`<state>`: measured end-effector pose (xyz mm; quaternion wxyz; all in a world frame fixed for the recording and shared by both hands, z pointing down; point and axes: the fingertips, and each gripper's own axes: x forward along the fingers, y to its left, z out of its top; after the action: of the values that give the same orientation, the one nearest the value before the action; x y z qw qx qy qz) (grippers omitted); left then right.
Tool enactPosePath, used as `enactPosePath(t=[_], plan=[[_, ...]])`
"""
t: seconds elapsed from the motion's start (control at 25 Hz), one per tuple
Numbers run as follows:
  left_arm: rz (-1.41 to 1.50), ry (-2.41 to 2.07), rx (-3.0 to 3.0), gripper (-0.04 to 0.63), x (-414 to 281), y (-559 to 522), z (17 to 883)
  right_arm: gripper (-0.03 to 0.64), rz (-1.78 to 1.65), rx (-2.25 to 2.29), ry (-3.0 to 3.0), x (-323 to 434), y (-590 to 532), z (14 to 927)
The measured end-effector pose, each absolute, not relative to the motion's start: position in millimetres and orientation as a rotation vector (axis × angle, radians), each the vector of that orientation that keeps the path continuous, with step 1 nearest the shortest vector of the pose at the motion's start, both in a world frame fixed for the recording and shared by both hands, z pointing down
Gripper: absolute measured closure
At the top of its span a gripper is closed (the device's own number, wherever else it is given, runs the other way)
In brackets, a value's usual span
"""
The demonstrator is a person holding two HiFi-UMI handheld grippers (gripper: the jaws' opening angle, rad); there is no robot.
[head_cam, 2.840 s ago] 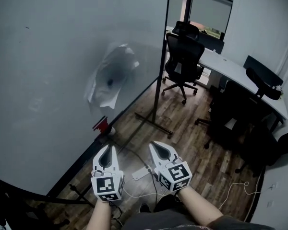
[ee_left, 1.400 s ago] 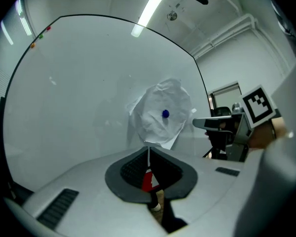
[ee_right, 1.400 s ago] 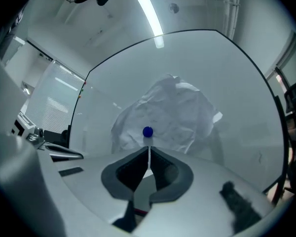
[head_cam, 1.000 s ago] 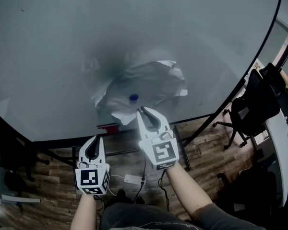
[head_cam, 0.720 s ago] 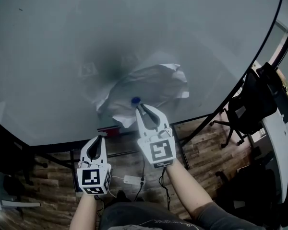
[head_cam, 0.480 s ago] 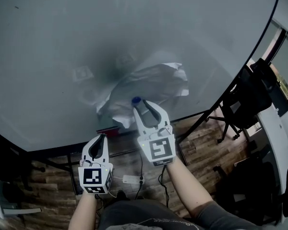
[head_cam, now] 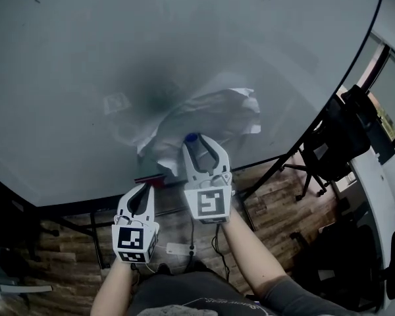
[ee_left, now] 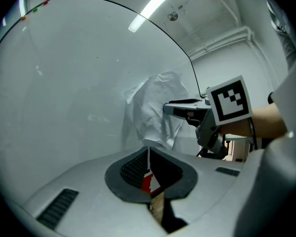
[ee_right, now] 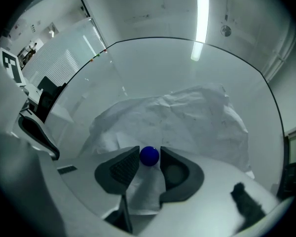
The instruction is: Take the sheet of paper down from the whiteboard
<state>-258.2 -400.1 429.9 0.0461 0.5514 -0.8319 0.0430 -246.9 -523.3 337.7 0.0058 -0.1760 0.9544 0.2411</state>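
A crumpled white sheet of paper (head_cam: 214, 114) (ee_right: 197, 117) (ee_left: 155, 110) hangs on the whiteboard (head_cam: 118, 45), pinned by a round blue magnet (head_cam: 191, 137) (ee_right: 149, 155). My right gripper (head_cam: 201, 143) (ee_right: 149, 153) is raised against the sheet's lower part. Its jaws are opening, and the magnet sits between their tips with the pads not pressing on it. My left gripper (head_cam: 143, 188) (ee_left: 148, 149) hangs lower and to the left, below the board's bottom edge, shut and holding nothing. In the left gripper view the right gripper (ee_left: 170, 106) points at the paper.
A small red object (head_cam: 150, 178) sits at the board's bottom rail. The board's black stand legs and a white power strip (head_cam: 178, 247) with its cable lie on the wood floor below. Black office chairs (head_cam: 345, 133) stand to the right.
The right gripper has edged up the sheet to the blue magnet and its jaws have spread apart around it. The left gripper has stayed low and shut.
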Motion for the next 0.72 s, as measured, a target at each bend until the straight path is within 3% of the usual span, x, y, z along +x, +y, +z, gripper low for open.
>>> enactPosePath(t=[0.48, 0.56, 0.72], plan=[[0.099, -2.45, 1.684, 0.561, -238, -431, 449, 0.492, 0.777, -0.397, 2.983, -249, -525, 337], [0.102, -2.417, 1.699, 0.478, -235, -440, 451, 0.492, 0.781, -0.38, 2.98, -250, -524, 337], [0.1, -2.384, 1.67, 0.443, -235, -458, 458, 0.492, 0.784, -0.37, 2.985, -249, -524, 337]])
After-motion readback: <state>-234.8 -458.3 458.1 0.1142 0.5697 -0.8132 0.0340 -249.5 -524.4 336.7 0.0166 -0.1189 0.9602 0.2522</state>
